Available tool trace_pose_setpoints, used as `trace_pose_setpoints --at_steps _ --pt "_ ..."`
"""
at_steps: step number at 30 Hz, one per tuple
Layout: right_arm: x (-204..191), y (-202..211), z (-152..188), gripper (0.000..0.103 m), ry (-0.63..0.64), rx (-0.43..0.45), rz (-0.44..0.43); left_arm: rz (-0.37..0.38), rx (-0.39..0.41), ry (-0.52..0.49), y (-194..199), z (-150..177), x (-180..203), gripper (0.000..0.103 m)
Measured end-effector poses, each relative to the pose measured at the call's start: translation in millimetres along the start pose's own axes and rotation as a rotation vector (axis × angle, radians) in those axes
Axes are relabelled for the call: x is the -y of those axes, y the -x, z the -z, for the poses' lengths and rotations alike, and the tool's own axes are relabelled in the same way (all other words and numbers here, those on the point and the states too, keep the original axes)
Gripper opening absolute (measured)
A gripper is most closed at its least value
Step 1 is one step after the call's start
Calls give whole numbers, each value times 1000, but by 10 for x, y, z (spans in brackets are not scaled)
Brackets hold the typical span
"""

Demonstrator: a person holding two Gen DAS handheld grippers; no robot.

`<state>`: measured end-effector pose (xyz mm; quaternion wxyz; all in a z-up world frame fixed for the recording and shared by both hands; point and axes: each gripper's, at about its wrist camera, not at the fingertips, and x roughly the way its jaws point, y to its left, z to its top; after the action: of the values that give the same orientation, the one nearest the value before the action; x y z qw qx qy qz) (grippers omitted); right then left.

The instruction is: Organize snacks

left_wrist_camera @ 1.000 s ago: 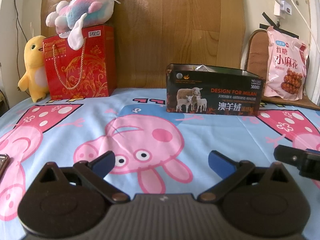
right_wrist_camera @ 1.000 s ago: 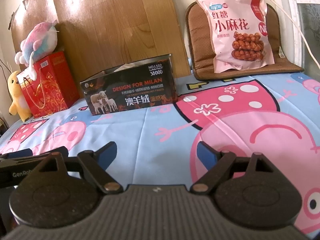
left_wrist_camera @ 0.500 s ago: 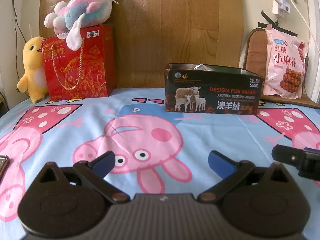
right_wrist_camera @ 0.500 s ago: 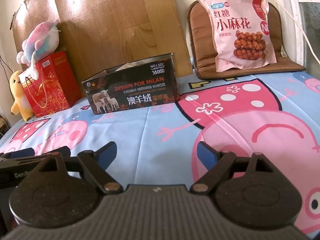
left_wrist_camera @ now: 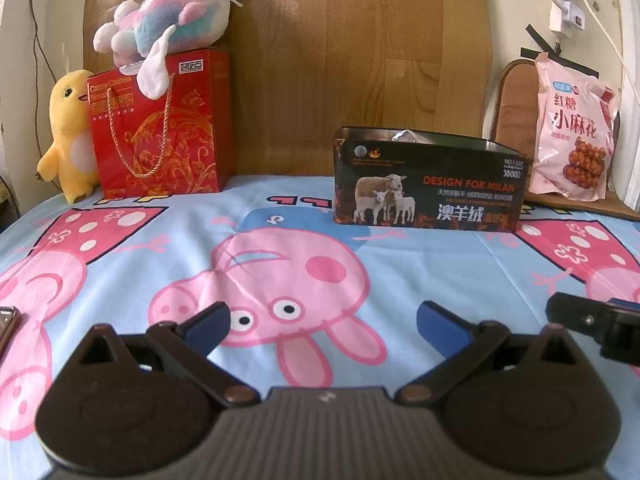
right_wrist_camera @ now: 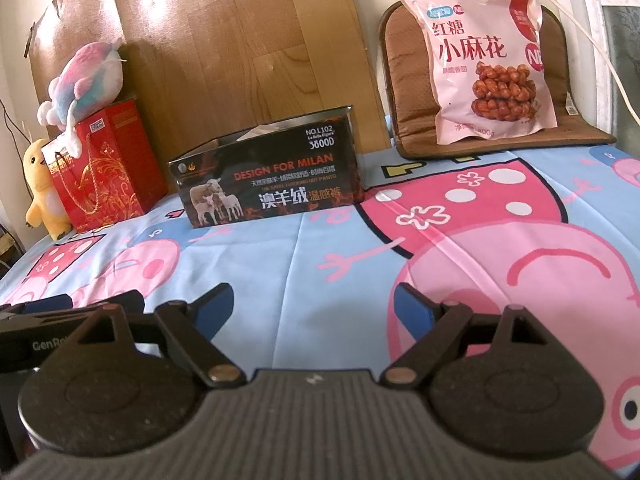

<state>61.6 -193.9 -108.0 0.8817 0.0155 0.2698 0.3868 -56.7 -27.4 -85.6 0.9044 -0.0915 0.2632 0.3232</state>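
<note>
A pink snack bag (right_wrist_camera: 486, 60) leans upright on a brown cushion (right_wrist_camera: 416, 92) at the back right; it also shows in the left wrist view (left_wrist_camera: 572, 132). A dark open-topped box with sheep on it (left_wrist_camera: 428, 182) stands at the back middle, with something silvery inside; it also shows in the right wrist view (right_wrist_camera: 272, 184). My left gripper (left_wrist_camera: 322, 326) is open and empty, low over the bedsheet. My right gripper (right_wrist_camera: 312, 308) is open and empty, to the right of the left one.
A red gift bag (left_wrist_camera: 160, 128) with a pink-blue plush (left_wrist_camera: 168, 28) on top and a yellow plush duck (left_wrist_camera: 66, 136) stand at the back left. A wooden board (left_wrist_camera: 360, 52) is behind. The pig-print bedsheet (left_wrist_camera: 280, 248) covers the surface. Cables hang at the right wall (left_wrist_camera: 560, 12).
Both grippers have drifted slightly, so the box and snack bag sit a little differently in view. Both stay open and empty.
</note>
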Motion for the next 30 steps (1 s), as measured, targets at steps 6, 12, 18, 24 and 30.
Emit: trace_pose_setpoints --at_steps 6,12,18,24,30 --pt "-3 1 -1 89 0 1 1 -5 4 9 5 -1 -15 103" --pt "2 -1 -2 89 1 2 -2 -17 14 5 25 6 5 103" --pt "-6 7 -4 89 5 6 -6 -20 15 10 26 5 -6 103" --pt "-19 14 -2 89 25 7 -13 -28 30 15 53 11 -10 103" --pt "-8 35 3 89 34 19 -26 -19 27 38 87 5 -60 103"
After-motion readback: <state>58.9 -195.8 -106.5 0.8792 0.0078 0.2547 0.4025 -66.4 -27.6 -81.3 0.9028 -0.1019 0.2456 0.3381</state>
